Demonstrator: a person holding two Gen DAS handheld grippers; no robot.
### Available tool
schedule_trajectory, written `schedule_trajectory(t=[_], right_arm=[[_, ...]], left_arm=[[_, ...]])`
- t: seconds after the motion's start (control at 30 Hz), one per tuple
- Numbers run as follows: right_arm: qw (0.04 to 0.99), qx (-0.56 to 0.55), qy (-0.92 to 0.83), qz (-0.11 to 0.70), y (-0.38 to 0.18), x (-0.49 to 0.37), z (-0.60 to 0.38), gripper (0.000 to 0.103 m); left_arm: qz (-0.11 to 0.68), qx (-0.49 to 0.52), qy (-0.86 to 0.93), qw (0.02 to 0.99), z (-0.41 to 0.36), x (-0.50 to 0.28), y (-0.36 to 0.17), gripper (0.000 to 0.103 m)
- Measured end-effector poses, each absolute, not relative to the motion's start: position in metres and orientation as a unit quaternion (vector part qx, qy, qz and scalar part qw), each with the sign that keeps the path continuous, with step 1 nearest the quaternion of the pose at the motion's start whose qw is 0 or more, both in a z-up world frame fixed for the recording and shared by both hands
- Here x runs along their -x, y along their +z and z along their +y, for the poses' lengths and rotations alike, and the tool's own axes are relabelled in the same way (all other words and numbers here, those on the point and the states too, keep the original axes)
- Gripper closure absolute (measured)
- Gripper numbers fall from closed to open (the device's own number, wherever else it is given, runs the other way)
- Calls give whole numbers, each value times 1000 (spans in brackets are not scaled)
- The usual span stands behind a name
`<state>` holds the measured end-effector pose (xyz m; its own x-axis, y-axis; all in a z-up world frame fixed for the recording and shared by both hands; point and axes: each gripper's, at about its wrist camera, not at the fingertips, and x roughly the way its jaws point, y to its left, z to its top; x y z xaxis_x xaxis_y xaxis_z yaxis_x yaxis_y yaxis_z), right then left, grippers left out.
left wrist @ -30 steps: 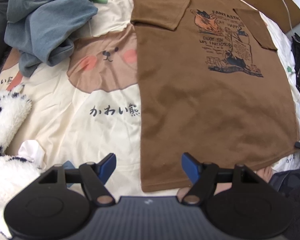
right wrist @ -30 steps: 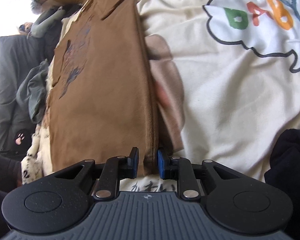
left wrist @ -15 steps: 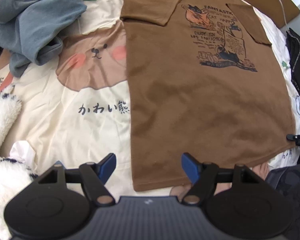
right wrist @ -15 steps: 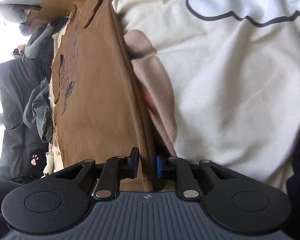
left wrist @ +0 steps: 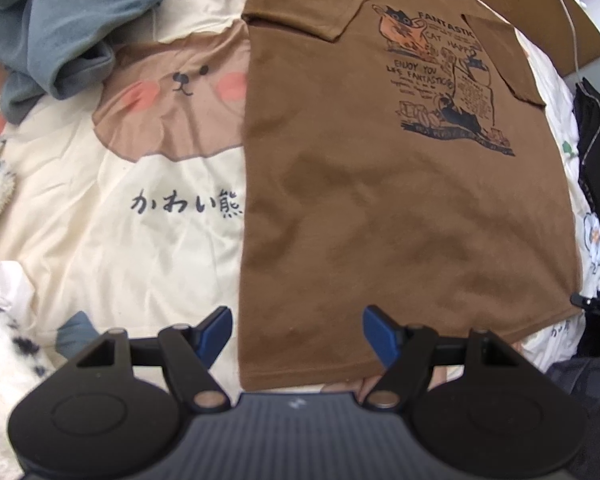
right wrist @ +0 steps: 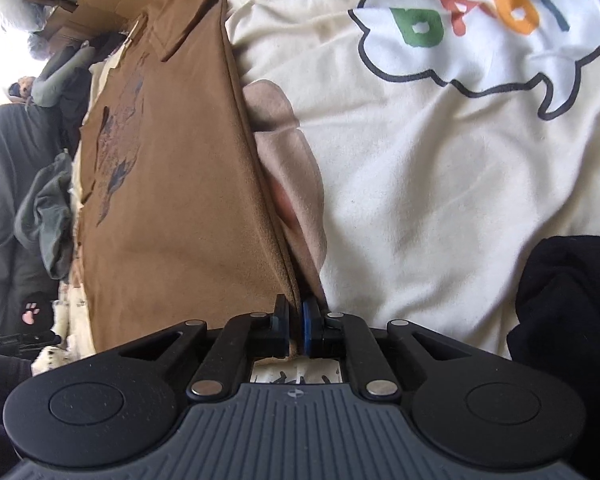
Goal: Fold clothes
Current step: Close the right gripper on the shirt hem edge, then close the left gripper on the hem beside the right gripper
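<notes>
Cream bear bedsheet w/ flat brown printed tee

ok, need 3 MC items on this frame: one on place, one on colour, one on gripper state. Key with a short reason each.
1. Where does the grey-blue garment lie?
A. on the brown T-shirt
B. bunched on the bedspread, apart from the shirt
C. between the left gripper's fingers

2. What colour are the gripper's finger pads?
A. blue
B. red
C. white

3. How does the right gripper stand?
A. wide open over bare bedspread
B. shut on the T-shirt's edge
C. out of view

Key: B, it sits at far left with bedspread between; A, blue pads show on the fingers; B, the jaws have just been closing and pinch brown fabric.
</notes>
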<state>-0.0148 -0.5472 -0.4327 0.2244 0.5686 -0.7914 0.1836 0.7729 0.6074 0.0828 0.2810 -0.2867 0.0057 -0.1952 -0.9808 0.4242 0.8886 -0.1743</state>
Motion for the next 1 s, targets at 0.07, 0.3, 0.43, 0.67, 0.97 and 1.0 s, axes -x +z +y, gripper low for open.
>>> schedule_trajectory(t=[0.07, 0.3, 0.43, 0.67, 0.97, 1.0], right_arm=[[723, -296, 127, 611, -429, 14, -545, 99], [723, -258, 108, 631, -421, 8, -534, 99], [722, -241, 101, 641, -418, 5, -528, 99], [721, -214, 94, 653, -415, 2, -517, 99], [716, -211, 86, 660, -412, 1, -514, 99], [716, -210, 86, 660, -412, 0, -514, 99]], left_arm=[[672, -75, -220, 703, 283, -85, -289, 28], [682, -27, -210, 700, 295, -94, -307, 40], [695, -19, -200, 690, 300, -95, -319, 43], [720, -37, -187, 667, 309, -87, -338, 44], [752, -3, -154, 641, 322, -79, -367, 59], [753, -6, -153, 639, 321, -77, -369, 60]])
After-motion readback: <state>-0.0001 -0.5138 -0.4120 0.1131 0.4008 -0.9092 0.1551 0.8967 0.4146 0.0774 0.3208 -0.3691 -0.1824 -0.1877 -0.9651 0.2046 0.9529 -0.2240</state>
